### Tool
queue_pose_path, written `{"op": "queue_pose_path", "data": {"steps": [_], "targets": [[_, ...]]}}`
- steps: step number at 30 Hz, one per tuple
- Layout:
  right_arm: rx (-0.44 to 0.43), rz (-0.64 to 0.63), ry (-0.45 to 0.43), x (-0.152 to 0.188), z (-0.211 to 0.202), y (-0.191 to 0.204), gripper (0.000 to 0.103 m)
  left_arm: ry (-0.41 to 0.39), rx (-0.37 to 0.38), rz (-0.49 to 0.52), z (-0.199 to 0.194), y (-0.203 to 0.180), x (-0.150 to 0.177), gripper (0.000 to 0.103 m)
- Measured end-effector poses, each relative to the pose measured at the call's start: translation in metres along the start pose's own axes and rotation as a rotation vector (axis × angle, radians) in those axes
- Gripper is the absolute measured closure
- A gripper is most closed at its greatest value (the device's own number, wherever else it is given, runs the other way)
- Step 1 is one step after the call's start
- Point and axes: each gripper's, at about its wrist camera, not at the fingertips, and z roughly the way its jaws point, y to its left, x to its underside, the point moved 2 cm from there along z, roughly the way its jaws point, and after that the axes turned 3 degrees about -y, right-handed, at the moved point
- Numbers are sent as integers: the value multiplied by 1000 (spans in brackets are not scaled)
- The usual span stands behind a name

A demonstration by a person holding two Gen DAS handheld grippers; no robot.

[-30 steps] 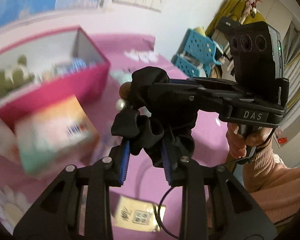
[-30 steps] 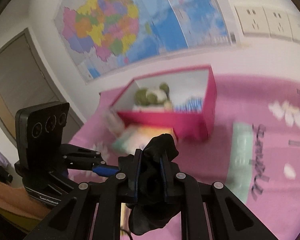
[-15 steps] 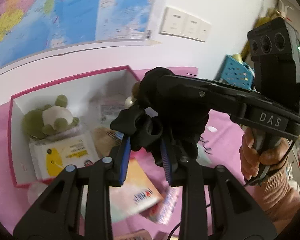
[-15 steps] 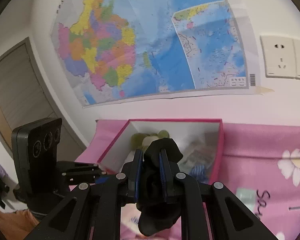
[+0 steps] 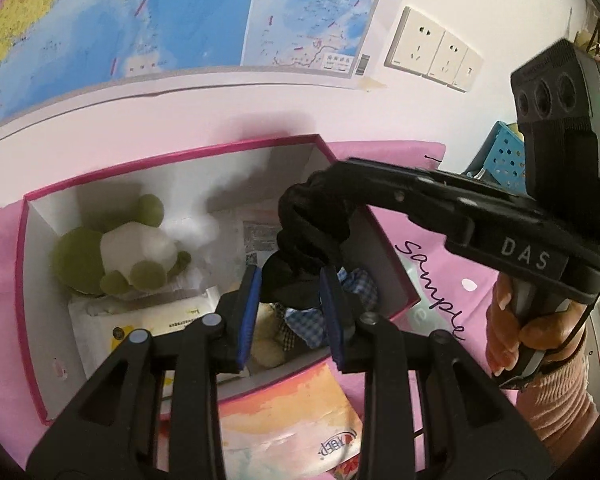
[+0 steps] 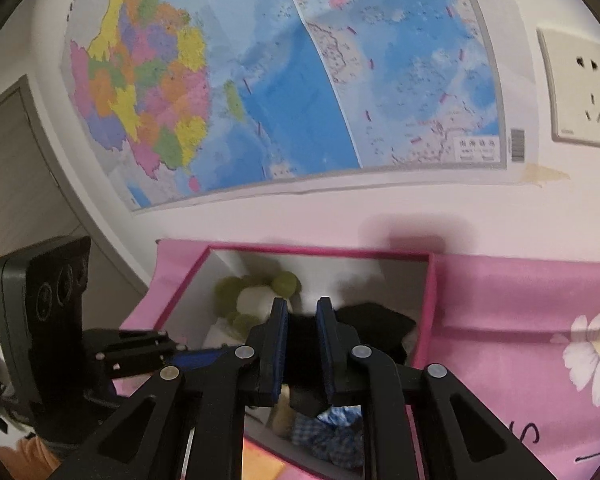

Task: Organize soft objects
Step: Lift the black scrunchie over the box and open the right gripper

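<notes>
Pink box [image 5: 172, 162] below | left gripper [image 5: 290, 292], right gripper [image 6: 302, 344] angled down, both clamping black cloth [image 5: 312, 232]

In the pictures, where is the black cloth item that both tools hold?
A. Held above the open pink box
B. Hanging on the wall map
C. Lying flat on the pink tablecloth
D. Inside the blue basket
A: the left tool and the right tool both grip the black cloth item, which hangs over the open pink box.
</notes>
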Motion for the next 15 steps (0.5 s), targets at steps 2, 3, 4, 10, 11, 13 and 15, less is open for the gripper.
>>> {"op": "queue_pose_path", "data": {"steps": [2, 3, 4, 10, 11, 13, 15], "targets": [[26, -4, 7, 5, -1, -2, 87, 7, -3, -3, 2, 1, 1, 71], [30, -3, 7, 7, -2, -2, 85, 5, -10, -1, 3, 0, 1, 71], [30, -1, 6, 8, -4, -3, 84, 4, -19, 0, 4, 0, 1, 71], [22, -16, -7, 13, -13, 3, 73, 31, -115, 10, 19, 0, -3, 71], [14, -19, -3, 13, -13, 5, 73, 31, -124, 9, 21, 1, -4, 71], [21, -28, 6, 14, -11, 8, 73, 36, -172, -9, 25, 5, -6, 71], [24, -19, 14, 14, -6, 7, 73, 38, -201, -33, 27, 10, -7, 71]]}}
